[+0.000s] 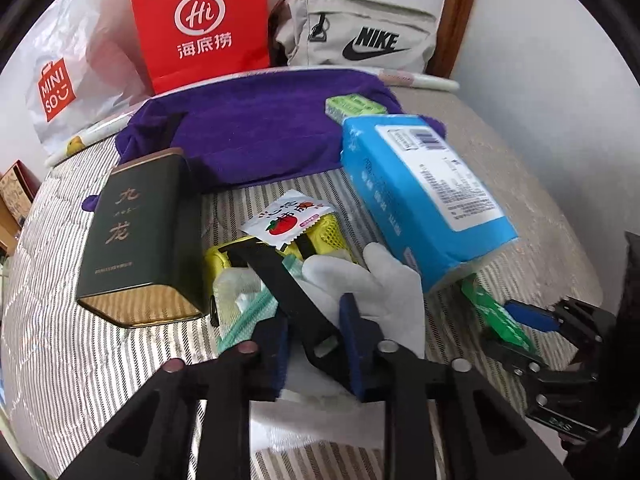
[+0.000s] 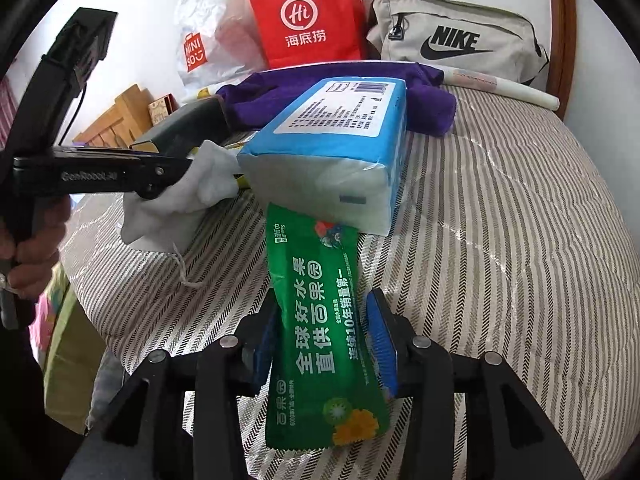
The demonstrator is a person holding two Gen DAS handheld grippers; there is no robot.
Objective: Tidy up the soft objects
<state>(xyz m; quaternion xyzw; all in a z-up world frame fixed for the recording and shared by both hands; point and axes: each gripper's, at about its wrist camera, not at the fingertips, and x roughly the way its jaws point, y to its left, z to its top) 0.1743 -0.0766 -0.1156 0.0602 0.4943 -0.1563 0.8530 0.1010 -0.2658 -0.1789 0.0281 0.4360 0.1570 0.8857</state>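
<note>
Left gripper (image 1: 316, 344): jaws drawn in close on a white cloth (image 1: 360, 280) and the black strap (image 1: 288, 292) lying across it; pads appear to press the cloth, so judged a grasp. Right gripper (image 2: 324, 340): jaws standing apart on either side of a green wipes packet (image 2: 320, 320), the right pad beside the packet's edge, the left pad half hidden behind it; whether either pad presses cannot be told with certainty, and it reads as released. Location of items: all on a striped mattress (image 2: 500, 240). The packet lies flat, its far end tucked under a blue tissue pack (image 2: 332, 140), which sits tilted on top of it. The cloth lies just left of the tissue pack, over a yellow mesh pouch (image 1: 328, 232) that carries a tomato sachet (image 1: 288, 220). Step in hand, as judged: both grippers are at soft items in the pile, the left one taking up the cloth, the right one set about the packet. Next move calls for lifting the cloth free of the strap and pouch, and for sliding the packet out from under the tissue pack without tipping it. Count: one white cloth, one green packet, one tissue pack, one purple towel (image 1: 256, 128), one yellow pouch, one sachet, one dark tin (image 1: 140, 240), one small green pack (image 1: 352, 106) on the towel, one red bag (image 1: 200, 24), one white plastic bag (image 1: 68, 80), one grey pouch (image 1: 360, 36).
</note>
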